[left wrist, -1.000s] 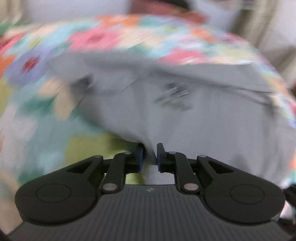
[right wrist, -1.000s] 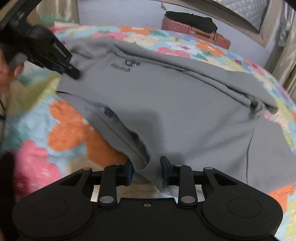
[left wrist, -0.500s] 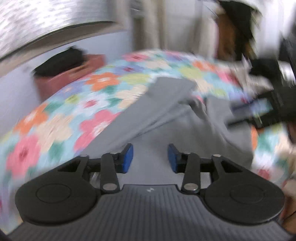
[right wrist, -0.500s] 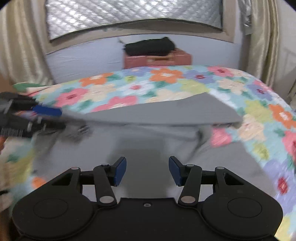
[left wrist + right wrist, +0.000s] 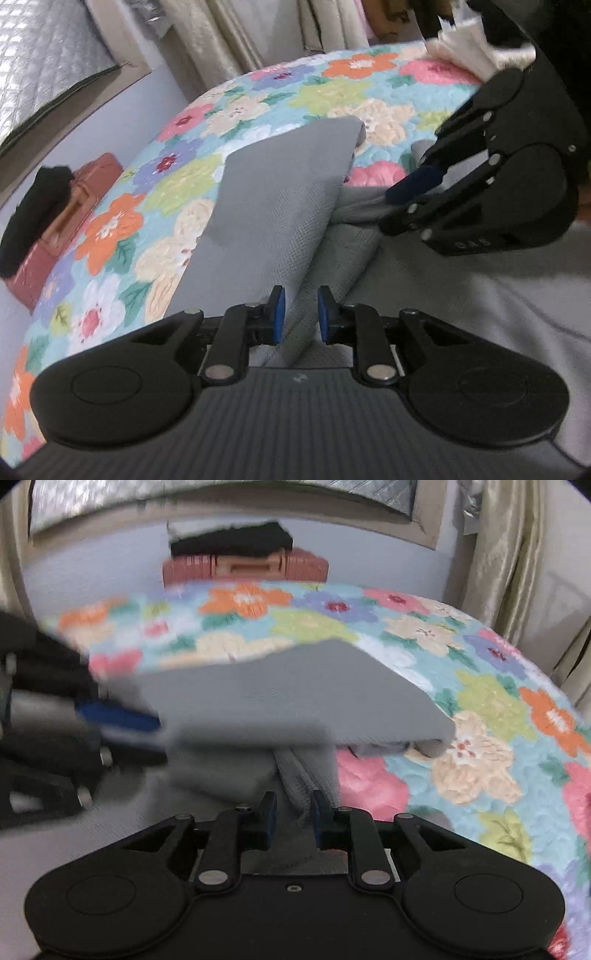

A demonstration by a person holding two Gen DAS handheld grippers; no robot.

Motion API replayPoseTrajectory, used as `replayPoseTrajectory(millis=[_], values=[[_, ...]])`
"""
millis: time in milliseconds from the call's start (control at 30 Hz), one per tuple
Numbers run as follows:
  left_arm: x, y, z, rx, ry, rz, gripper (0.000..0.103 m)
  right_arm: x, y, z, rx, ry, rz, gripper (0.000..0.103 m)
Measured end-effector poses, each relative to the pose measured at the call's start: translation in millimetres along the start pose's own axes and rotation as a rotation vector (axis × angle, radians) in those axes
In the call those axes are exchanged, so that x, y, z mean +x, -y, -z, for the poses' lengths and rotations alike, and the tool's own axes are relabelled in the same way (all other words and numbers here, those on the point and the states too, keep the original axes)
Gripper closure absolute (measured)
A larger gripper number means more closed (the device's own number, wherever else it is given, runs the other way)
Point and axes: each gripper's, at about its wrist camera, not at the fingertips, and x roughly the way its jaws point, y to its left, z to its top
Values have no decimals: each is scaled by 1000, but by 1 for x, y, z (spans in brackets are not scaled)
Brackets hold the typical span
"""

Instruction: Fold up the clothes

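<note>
**Both grippers parted over a grey garment with one panel laid over**

Left gripper [image 5: 299, 310]: blue pads stand apart with a clear gap; a ridge of grey cloth runs up between them but is not pinched, so nothing is held. It sits low over the grey garment [image 5: 461, 295], pointing along the slanted edge of the folded panel [image 5: 280, 199]. Judgement: this low, straddling pose suits either letting go of a fold edge or lining up to take one; the views fit both.

Right gripper [image 5: 293, 818]: jaws likewise parted, a seam of the same garment lying in the gap, no grip. Seen from the left wrist it hovers just above bunched cloth at the panel's far side [image 5: 413, 184].

The two tools flank the panel from opposite sides, presumably to control both ends of one fold line together.

The garment lies spread on the floral bedspread [image 5: 122, 236]. The panel lies flat across the body with a clean outer edge [image 5: 295, 690]; cloth beneath its near corner is rumpled. Judgement: partly folded, not a finished bundle.

Beyond the bed, a reddish case [image 5: 243, 566] bears a dark bundle [image 5: 229, 541].
</note>
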Motion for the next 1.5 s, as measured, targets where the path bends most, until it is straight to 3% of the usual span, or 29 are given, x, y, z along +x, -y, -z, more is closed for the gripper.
replayPoseTrajectory(millis=[100, 167, 233, 400, 433, 467, 533, 567, 600, 633, 767, 833, 900, 967, 1033, 1100, 1167, 1200, 1267, 1300, 1333, 1467, 1500], values=[[14, 1, 0, 20, -2, 11, 82, 11, 4, 7, -16, 15, 13, 80], [20, -2, -3, 1, -13, 11, 75, 19, 6, 8, -23, 25, 19, 80], [25, -5, -5, -18, -24, 11, 60, 29, 8, 3, -21, 35, 19, 80], [36, -13, -12, -63, -49, 10, 43, 46, 19, -3, -2, 49, 33, 82], [34, -14, -13, -67, -50, 8, 40, 47, 22, -2, 11, 54, 37, 90], [32, -15, -13, -71, -44, 13, 40, 47, 28, -2, 47, 61, 28, 100], [23, -17, -12, -83, -7, 67, 42, 46, 42, -1, 143, 79, -7, 100], [17, -17, -11, -84, 23, 101, 47, 44, 49, 0, 191, 85, -28, 100], [15, -14, -10, -75, 37, 111, 70, 43, 56, 1, 240, 89, -51, 100], [16, -11, -11, -62, 33, 101, 78, 41, 63, 2, 284, 95, -68, 100], [30, -3, -11, -71, -7, 119, 77, 35, 77, 7, 363, 100, -69, 100], [34, -1, -12, -81, -15, 122, 63, 34, 83, 9, 386, 99, -85, 100], [35, -1, -14, -75, -16, 113, 56, 36, 87, 11, 406, 92, -94, 100], [31, -5, -14, -90, -20, 152, 54, 38, 90, 11, 419, 83, -97, 100], [28, -9, -13, -110, -39, 224, 30, 39, 90, 10, 419, 73, -93, 100], [28, -7, -10, -107, -43, 235, 30, 39, 89, 8, 414, 63, -88, 100], [36, -4, -9, -98, -59, 185, 30, 38, 92, 8, 437, 46, -101, 100], [40, -4, -9, -103, -64, 155, 30, 39, 94, 9, 457, 35, -117, 100], [48, -12, -12, -164, -71, 127, 48, 39, 101, 12, 499, 21, -154, 95], [51, -16, -15, -191, -77, 104, 81, 39, 104, 14, 519, 17, -171, 91], [52, -21, -18, -212, -84, 70, 100, 39, 106, 17, 538, 15, -185, 86], [41, -55, -30, -288, 7, -50, 100, 49, 104, 25, 556, -6, -222, 65], [37, -67, -32, -301, 29, -84, 100, 50, 101, 26, 544, -6, -218, 65]])
